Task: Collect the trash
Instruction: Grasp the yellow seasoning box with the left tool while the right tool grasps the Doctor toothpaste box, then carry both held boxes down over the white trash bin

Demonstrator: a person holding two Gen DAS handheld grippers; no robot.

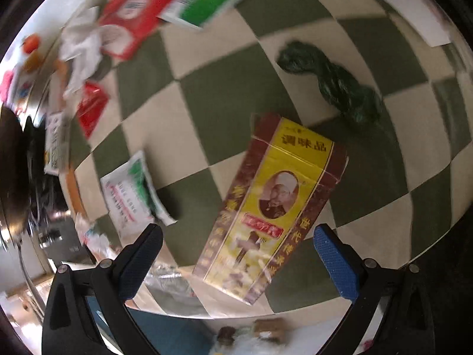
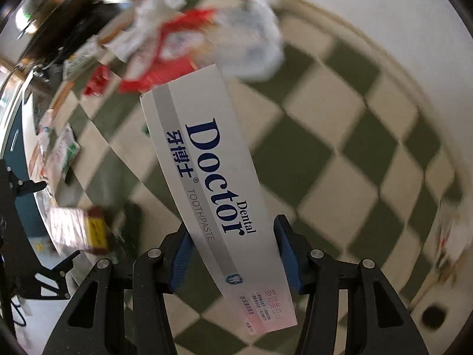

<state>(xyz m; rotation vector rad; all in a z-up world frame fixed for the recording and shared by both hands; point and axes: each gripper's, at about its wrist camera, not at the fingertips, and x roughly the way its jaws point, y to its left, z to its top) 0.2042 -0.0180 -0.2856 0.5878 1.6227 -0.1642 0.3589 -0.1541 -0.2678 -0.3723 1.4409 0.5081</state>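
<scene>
While the right hand-held gripper (image 2: 233, 254) is clamped on a toothpaste box (image 2: 215, 195) above the checkered tabletop (image 2: 340, 153), the left hand-held gripper (image 1: 236, 254) hangs with fingers apart over a yellow seasoning box (image 1: 275, 207). Wrappers (image 1: 130, 20) lie far left, a green bundle (image 1: 331, 82) to the right.

The white toothpaste box (image 2: 218, 195) is showing "Dental Doctor" in dark blue letters, "TOOTHPASTE" in grey beside them, and the blue Chinese characters "牙博士" with a registered mark. The yellow and brown seasoning box (image 1: 275, 207) is carrying "调味品" across its yellow end. Print on the other wrappers is blurring past reading.
</scene>
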